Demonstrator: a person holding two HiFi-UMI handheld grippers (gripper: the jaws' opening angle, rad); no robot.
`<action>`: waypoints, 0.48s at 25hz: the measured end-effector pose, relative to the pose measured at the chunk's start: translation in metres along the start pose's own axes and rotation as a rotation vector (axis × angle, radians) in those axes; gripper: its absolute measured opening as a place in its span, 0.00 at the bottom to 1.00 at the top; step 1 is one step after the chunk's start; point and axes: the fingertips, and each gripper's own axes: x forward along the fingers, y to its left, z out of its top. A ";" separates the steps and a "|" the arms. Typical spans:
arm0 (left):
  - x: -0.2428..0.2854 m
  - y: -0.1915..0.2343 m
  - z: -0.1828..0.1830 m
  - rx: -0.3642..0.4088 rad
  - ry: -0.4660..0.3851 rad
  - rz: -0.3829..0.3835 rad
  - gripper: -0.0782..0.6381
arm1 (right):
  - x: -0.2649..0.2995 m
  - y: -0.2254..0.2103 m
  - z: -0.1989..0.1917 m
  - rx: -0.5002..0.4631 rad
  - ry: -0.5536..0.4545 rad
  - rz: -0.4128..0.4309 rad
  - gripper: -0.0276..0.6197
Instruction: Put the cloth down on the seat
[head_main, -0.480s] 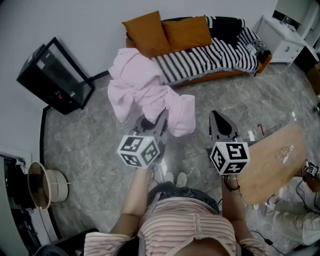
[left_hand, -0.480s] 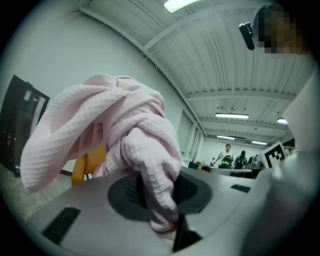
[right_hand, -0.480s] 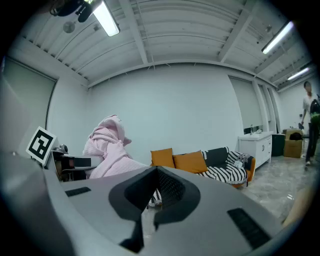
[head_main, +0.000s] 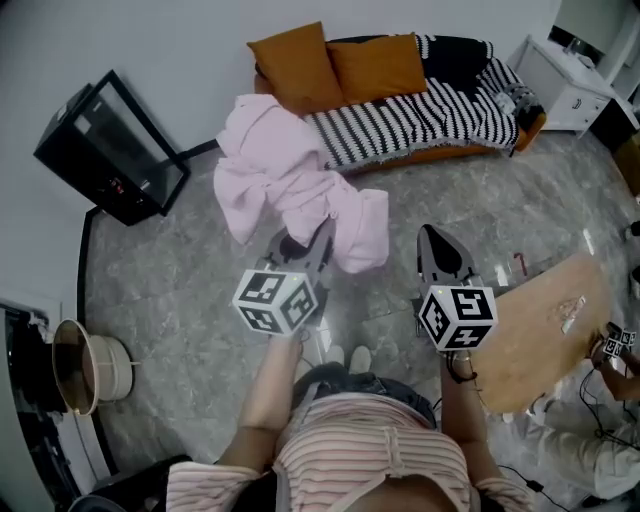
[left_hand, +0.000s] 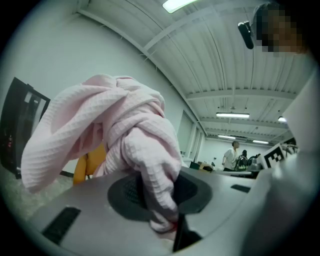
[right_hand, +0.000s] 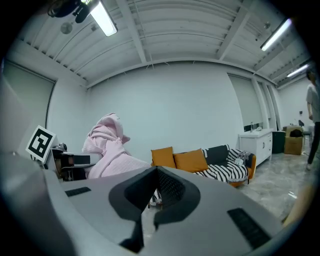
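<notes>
A bulky pink cloth (head_main: 290, 180) hangs in the air in front of me, well short of the sofa. My left gripper (head_main: 318, 238) is shut on a fold of the pink cloth (left_hand: 125, 130), which bunches up above the left gripper (left_hand: 157, 200) and hides much of what lies ahead. To its right, my right gripper (head_main: 437, 232) is held at the same height, shut and empty. In the right gripper view, the right gripper (right_hand: 155, 192) points toward the sofa (right_hand: 220, 167), with the cloth (right_hand: 107, 145) off to the left. The sofa (head_main: 430, 110) has a striped black-and-white blanket on its seat.
Two orange cushions (head_main: 335, 65) lean at the sofa's left end. A black cabinet (head_main: 110, 150) stands at the left wall, and a white cabinet (head_main: 565, 85) at the far right. A round wooden table (head_main: 545, 325) and a seated person (head_main: 600, 420) are to my right. A round bin (head_main: 85, 370) sits lower left.
</notes>
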 end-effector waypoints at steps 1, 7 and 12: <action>0.001 0.001 -0.001 -0.001 0.000 0.001 0.24 | 0.001 -0.001 -0.001 0.001 0.000 0.001 0.05; 0.005 0.005 -0.005 0.002 0.004 0.005 0.24 | 0.009 -0.001 -0.010 0.006 0.006 0.027 0.05; 0.012 0.009 -0.007 0.013 0.008 0.018 0.24 | 0.019 -0.001 -0.015 0.001 0.020 0.045 0.05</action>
